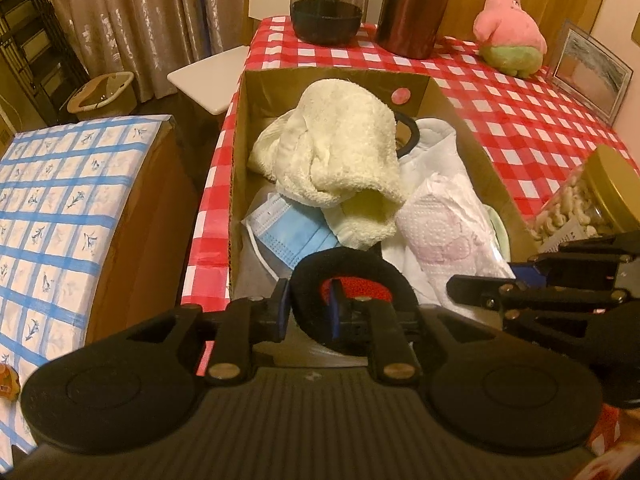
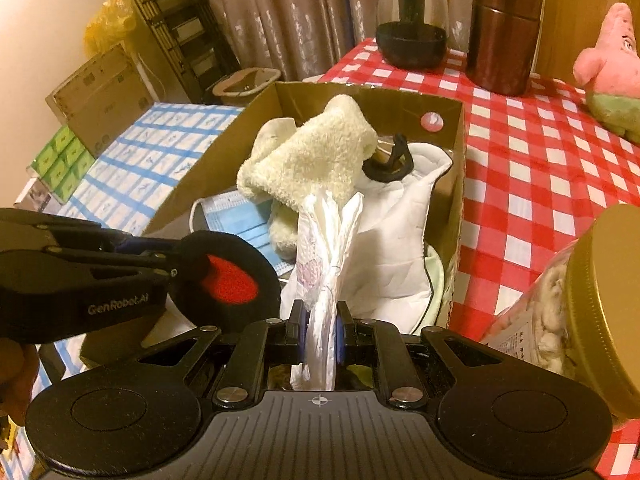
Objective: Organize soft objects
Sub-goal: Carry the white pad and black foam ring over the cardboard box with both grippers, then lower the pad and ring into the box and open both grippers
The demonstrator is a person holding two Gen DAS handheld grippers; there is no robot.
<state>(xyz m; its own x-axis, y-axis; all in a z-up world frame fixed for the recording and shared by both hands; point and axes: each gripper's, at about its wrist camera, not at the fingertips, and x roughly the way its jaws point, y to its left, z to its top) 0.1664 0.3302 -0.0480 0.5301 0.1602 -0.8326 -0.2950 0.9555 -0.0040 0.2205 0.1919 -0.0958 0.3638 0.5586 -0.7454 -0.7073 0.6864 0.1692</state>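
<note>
A cardboard box (image 1: 236,168) (image 2: 456,184) on the red checked table holds a cream towel (image 1: 340,148) (image 2: 316,152), a blue face mask (image 1: 292,236) (image 2: 236,216) and white fabric (image 1: 428,148) (image 2: 404,220). My left gripper (image 1: 310,306) is shut on the rim of a black earpad with a red centre (image 1: 352,280) (image 2: 232,276), at the box's near end. My right gripper (image 2: 320,328) is shut on a white embossed packet (image 2: 328,248) (image 1: 444,228), held upright over the box; it shows in the left wrist view (image 1: 520,280).
A pink plush star (image 1: 508,28) (image 2: 612,68), a dark glass jar (image 1: 328,0), a brown canister (image 1: 412,8) and a photo frame (image 1: 592,68) stand at the table's back. A nut jar with gold lid (image 1: 592,200) (image 2: 580,304) lies right. A blue-patterned box (image 1: 60,220) sits left.
</note>
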